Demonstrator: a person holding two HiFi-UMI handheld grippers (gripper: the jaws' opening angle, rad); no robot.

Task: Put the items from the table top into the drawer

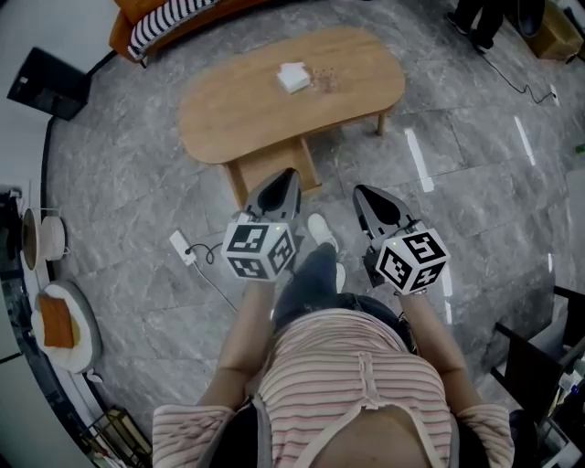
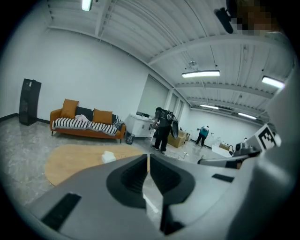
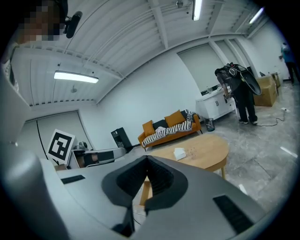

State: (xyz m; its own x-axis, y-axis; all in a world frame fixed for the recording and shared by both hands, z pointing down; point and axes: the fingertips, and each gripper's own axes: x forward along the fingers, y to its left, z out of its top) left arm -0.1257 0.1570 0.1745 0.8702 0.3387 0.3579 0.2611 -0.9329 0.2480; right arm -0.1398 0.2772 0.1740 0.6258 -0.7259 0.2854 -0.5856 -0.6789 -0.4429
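A light wooden oval coffee table (image 1: 228, 110) stands on the grey floor ahead of me. On its top lie a small white block (image 1: 293, 77) and a few tiny loose bits (image 1: 324, 79) beside it. The block (image 2: 108, 157) and the table (image 3: 206, 152) also show in the gripper views. Under the table's near edge hangs a wooden drawer unit (image 1: 265, 166). My left gripper (image 1: 289, 175) and right gripper (image 1: 360, 192) are held side by side, short of the table and above the floor. Both point toward the table. Both are shut with nothing between the jaws (image 2: 147, 157) (image 3: 146, 159).
An orange sofa (image 1: 155, 23) with a striped blanket sits beyond the table. A white power strip with a cable (image 1: 183, 248) lies on the floor at my left. A black box (image 1: 47, 84) stands far left. People (image 2: 163, 129) stand at the back. A dark chair (image 1: 539, 366) is at my right.
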